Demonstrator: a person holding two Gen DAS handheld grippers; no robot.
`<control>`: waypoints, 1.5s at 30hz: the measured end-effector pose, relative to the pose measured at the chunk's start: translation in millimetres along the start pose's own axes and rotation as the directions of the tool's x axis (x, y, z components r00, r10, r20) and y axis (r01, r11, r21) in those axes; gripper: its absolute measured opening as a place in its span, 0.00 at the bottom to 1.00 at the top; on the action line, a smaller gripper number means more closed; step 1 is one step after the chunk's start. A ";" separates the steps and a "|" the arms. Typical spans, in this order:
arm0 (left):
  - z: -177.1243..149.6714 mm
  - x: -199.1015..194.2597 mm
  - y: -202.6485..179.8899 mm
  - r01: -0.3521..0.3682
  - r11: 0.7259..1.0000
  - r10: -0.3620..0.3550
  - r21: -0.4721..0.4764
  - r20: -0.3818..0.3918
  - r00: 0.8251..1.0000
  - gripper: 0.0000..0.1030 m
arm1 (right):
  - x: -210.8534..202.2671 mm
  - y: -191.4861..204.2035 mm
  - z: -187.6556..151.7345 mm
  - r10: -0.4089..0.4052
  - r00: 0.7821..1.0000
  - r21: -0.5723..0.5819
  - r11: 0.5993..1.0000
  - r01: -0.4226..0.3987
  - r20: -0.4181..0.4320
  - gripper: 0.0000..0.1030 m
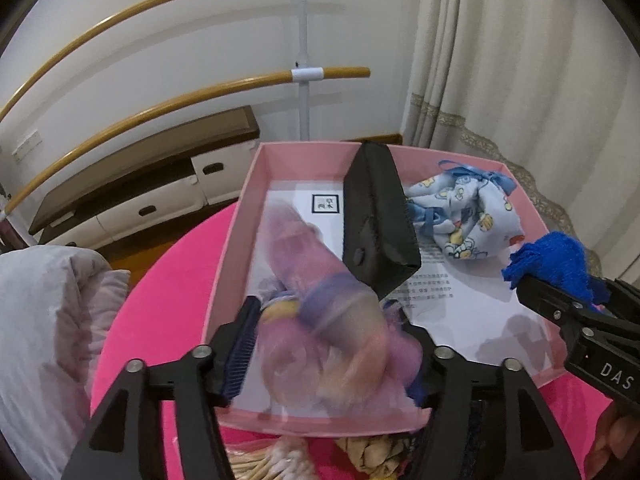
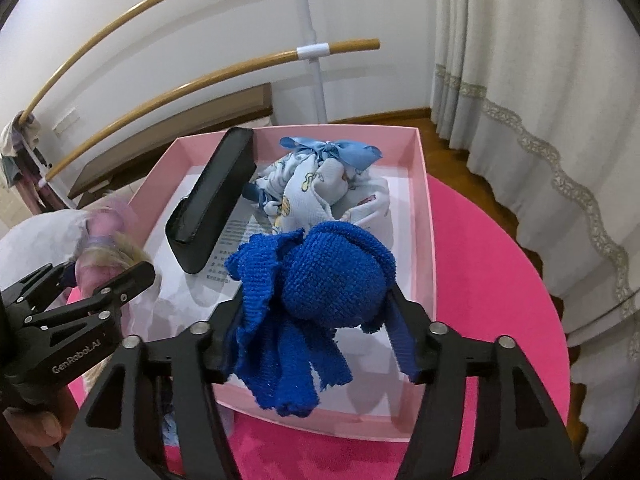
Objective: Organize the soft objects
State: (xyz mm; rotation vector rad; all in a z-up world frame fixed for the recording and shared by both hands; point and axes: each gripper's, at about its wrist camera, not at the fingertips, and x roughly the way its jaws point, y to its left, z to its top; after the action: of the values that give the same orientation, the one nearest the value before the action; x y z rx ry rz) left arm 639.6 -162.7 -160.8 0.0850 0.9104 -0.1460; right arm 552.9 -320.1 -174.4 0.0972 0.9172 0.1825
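My left gripper [image 1: 328,344] is shut on a blurred pink and purple soft toy [image 1: 320,312] over the near left part of the pink box [image 1: 224,256]. It also shows in the right wrist view [image 2: 100,252]. My right gripper [image 2: 316,316] is shut on a blue knitted cloth [image 2: 320,280] above the box's near side [image 2: 320,428]; the cloth also shows in the left wrist view [image 1: 556,260]. A light blue printed pouch with a ribbon [image 2: 320,184] lies in the box's far right. A black case [image 2: 212,204] leans inside the box.
The box stands on a round pink table [image 2: 488,280]. Cotton swabs [image 1: 264,460] and a beige crumpled thing [image 1: 376,452] lie on the table in front of the box. A pale quilt [image 1: 44,328] is at left, curtains [image 2: 540,80] at right.
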 end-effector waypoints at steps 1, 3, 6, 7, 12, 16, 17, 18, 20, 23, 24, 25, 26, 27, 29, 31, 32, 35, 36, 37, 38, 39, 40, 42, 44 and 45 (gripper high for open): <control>0.7 -2.6 0.9 -0.006 1.000 0.006 -0.001 0.011 1.000 0.70 | -1.7 -0.2 -0.2 -0.004 1.000 0.004 1.000 0.004 0.007 0.78; -2.2 -9.6 1.5 -0.016 1.000 0.016 -0.005 0.033 0.999 0.81 | -5.9 -1.8 0.7 -0.007 1.000 0.013 1.000 0.006 0.023 0.93; -2.6 -21.4 3.6 -0.028 0.999 0.029 -0.018 0.073 0.997 0.93 | -14.8 -3.0 0.3 -0.011 0.999 0.033 0.999 0.009 0.045 1.00; -2.6 -26.0 4.5 -0.031 0.999 0.032 -0.021 0.088 0.996 0.94 | -17.9 -3.4 0.3 -0.017 0.999 0.036 0.999 0.015 0.049 1.00; -21.0 -59.2 11.2 -0.042 0.998 0.048 -0.042 0.148 0.988 1.00 | -39.1 -2.9 -1.9 -0.024 0.996 0.061 0.998 0.018 0.086 1.00; -45.3 -86.9 7.3 -0.049 0.998 0.057 -0.048 0.184 0.981 1.00 | -64.4 3.7 -7.6 -0.016 0.992 0.059 0.998 0.008 0.128 1.00; -51.9 -96.7 7.3 -0.050 0.997 0.059 -0.050 0.192 0.980 1.00 | -72.8 6.3 -10.0 -0.013 0.990 0.056 0.998 0.005 0.140 1.00; -56.2 -104.1 7.1 -0.052 0.997 0.061 -0.052 0.200 0.978 1.00 | -78.1 8.0 -11.2 -0.010 0.989 0.053 0.999 0.002 0.148 1.00; -66.5 -118.7 7.1 -0.052 0.997 0.062 -0.053 0.219 0.974 1.00 | -94.7 13.5 -15.5 0.000 0.985 0.045 0.999 -0.008 0.172 1.00; -85.4 -151.6 10.0 -0.056 0.997 0.068 -0.058 0.247 0.967 1.00 | -116.6 19.1 -23.7 0.005 0.978 0.040 0.999 -0.013 0.207 1.00; -90.0 -161.1 11.6 -0.055 0.997 0.069 -0.059 0.255 0.965 1.00 | -124.5 21.0 -26.7 0.009 0.976 0.038 0.999 -0.018 0.218 1.00; -95.6 -169.6 11.1 -0.057 0.997 0.071 -0.060 0.265 0.962 1.00 | -130.9 22.7 -29.6 0.012 0.974 0.037 0.999 -0.021 0.228 1.00; -101.4 -179.0 10.8 -0.059 0.996 0.074 -0.061 0.274 0.959 1.00 | -138.2 24.5 -33.4 0.015 0.971 0.035 0.999 -0.025 0.240 1.00; -106.9 -187.8 9.5 -0.061 0.996 0.076 -0.062 0.284 0.956 1.00 | -146.2 26.1 -37.4 0.017 0.968 0.035 0.999 -0.027 0.252 1.00; -120.5 -207.9 8.2 -0.063 0.996 0.080 -0.066 0.304 0.949 1.00 | -162.0 29.5 -46.5 0.022 0.961 0.030 0.999 -0.031 0.275 1.00; -132.2 -228.3 9.3 -0.057 0.996 0.078 -0.075 0.320 0.944 1.00 | -178.0 32.1 -56.4 0.027 0.955 0.030 0.999 -0.037 0.297 1.00; -137.2 -237.4 9.9 -0.052 0.995 0.076 -0.080 0.328 0.942 1.00 | -183.0 33.0 -59.2 0.028 0.952 0.029 0.999 -0.039 0.304 1.00; -153.1 -261.9 7.3 -0.050 0.995 0.078 -0.087 0.354 0.932 1.00 | -206.6 36.0 -72.8 0.033 0.941 0.026 0.999 -0.045 0.337 1.00; -158.7 -270.1 5.6 -0.052 0.995 0.081 -0.089 0.364 0.928 1.00 | -212.2 36.5 -76.3 0.034 0.938 0.023 0.999 -0.045 0.346 1.00; -163.8 -277.2 4.6 -0.050 0.995 0.081 -0.090 0.371 0.925 1.00 | -219.9 37.9 -81.0 0.033 0.933 0.019 0.999 -0.043 0.357 1.00; -168.6 -283.6 5.2 -0.049 0.995 0.080 -0.092 0.376 0.923 1.00 | -225.9 39.6 -85.1 0.032 0.930 0.016 0.999 -0.041 0.366 1.00; -173.9 -291.7 4.7 -0.047 0.994 0.080 -0.094 0.384 0.920 1.00 | -231.0 40.2 -88.6 0.033 0.927 0.014 0.999 -0.042 0.374 1.00; -179.4 -299.1 3.7 -0.048 0.994 0.083 -0.097 0.392 0.916 1.00 | -237.7 41.5 -93.0 0.035 0.923 0.011 0.999 -0.042 0.383 1.00; -188.6 -310.1 2.0 -0.049 0.994 0.085 -0.099 0.405 0.910 1.00 | -246.9 43.4 -99.6 0.033 0.917 0.007 0.999 -0.039 0.398 1.00; -200.1 -320.5 -0.1 -0.051 0.994 0.087 -0.099 0.413 0.907 1.00 | -256.4 46.6 -106.9 0.032 0.910 0.002 0.999 -0.037 0.413 1.00; -207.1 -327.0 -0.9 -0.051 0.994 0.089 -0.100 0.418 0.904 1.00 | -261.7 48.6 -110.9 0.034 0.907 -0.002 0.999 -0.037 0.420 1.00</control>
State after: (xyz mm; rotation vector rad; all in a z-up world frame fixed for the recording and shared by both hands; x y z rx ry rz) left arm 280.3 -106.1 -28.5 0.0033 0.4767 -0.0532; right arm 303.6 -323.7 -29.6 0.1523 0.4841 0.1836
